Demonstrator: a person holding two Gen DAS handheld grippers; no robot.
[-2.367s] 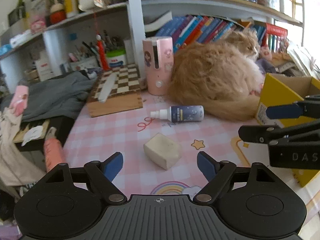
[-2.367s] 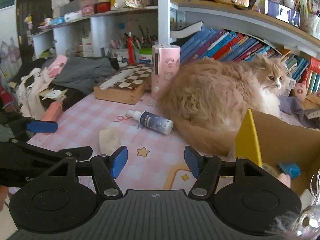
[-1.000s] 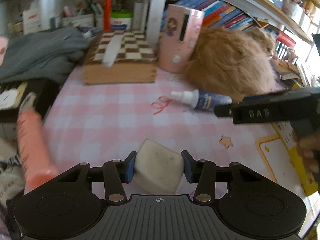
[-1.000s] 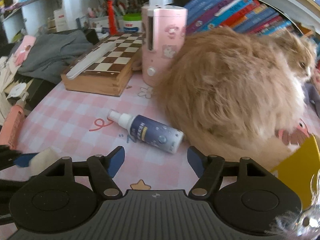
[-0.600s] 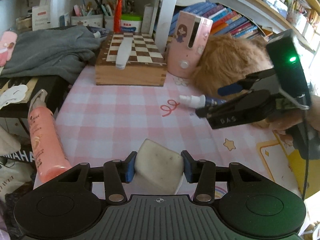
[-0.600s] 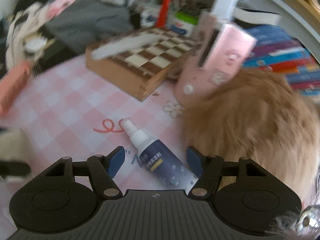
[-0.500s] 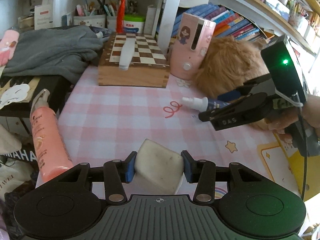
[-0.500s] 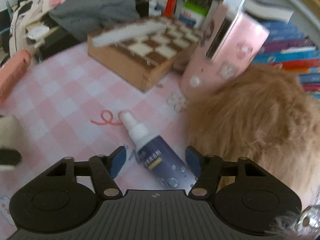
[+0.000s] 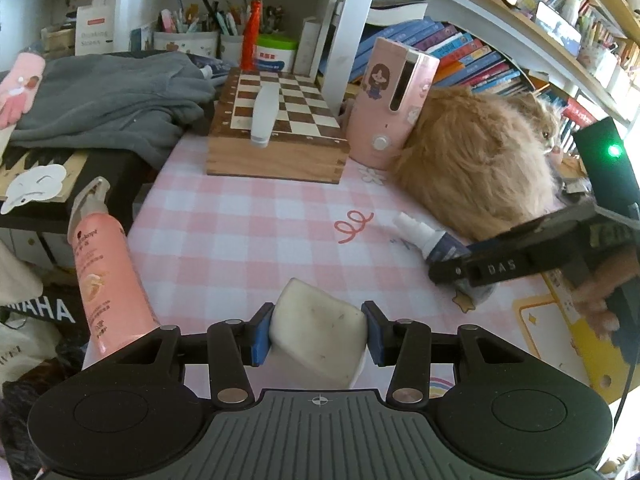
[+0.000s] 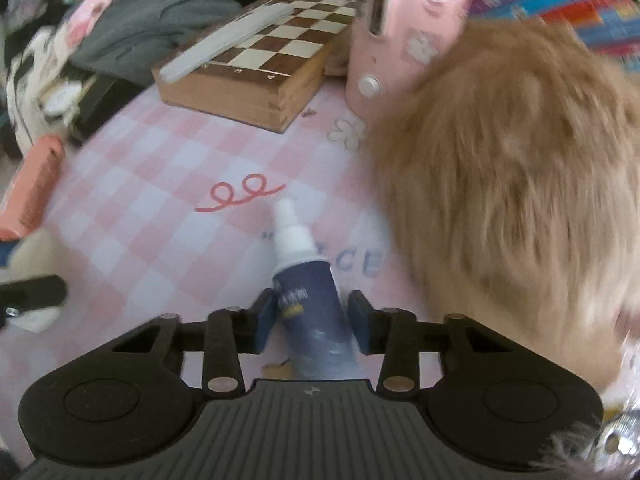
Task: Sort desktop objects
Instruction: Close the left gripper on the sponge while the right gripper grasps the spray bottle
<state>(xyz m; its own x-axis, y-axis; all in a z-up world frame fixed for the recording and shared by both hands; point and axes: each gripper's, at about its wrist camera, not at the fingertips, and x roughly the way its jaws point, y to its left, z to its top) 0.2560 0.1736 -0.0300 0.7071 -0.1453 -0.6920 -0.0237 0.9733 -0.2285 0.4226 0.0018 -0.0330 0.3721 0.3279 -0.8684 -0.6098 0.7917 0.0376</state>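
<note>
The left gripper (image 9: 318, 334) is clenched on a white sponge block (image 9: 318, 336), its blue pads (image 9: 260, 338) pressed flat against the block's two sides, and it holds the block above the near edge of the pink checked tablecloth (image 9: 240, 236); the right gripper (image 10: 312, 322) has just been closing its jaws round a dark blue spray bottle (image 10: 310, 300), which lies on the cloth with its white nozzle pointing away from the camera toward a red squiggle printed on the cloth (image 10: 240, 196); the left pad (image 10: 266, 318) touches the bottle's label side, while a thin gap seems to remain at the right pad, so whether the grip is fully tight cannot be told through the blur; from the left wrist view the right gripper (image 9: 460, 266) reaches in from the right with a hand (image 9: 604, 296) behind it, its tips over the bottle (image 9: 436, 240); a fluffy orange cat (image 9: 476, 164) lies just beside the bottle on the right, against a pink cylindrical device (image 9: 390, 104); a wooden chessboard box (image 9: 276, 136) stands behind on the cloth with a white tube (image 9: 266, 114) lying on it; a pink pump bottle (image 9: 106, 272) stands at the table's left edge, and grey clothing (image 9: 108, 100) is heaped further left.
</note>
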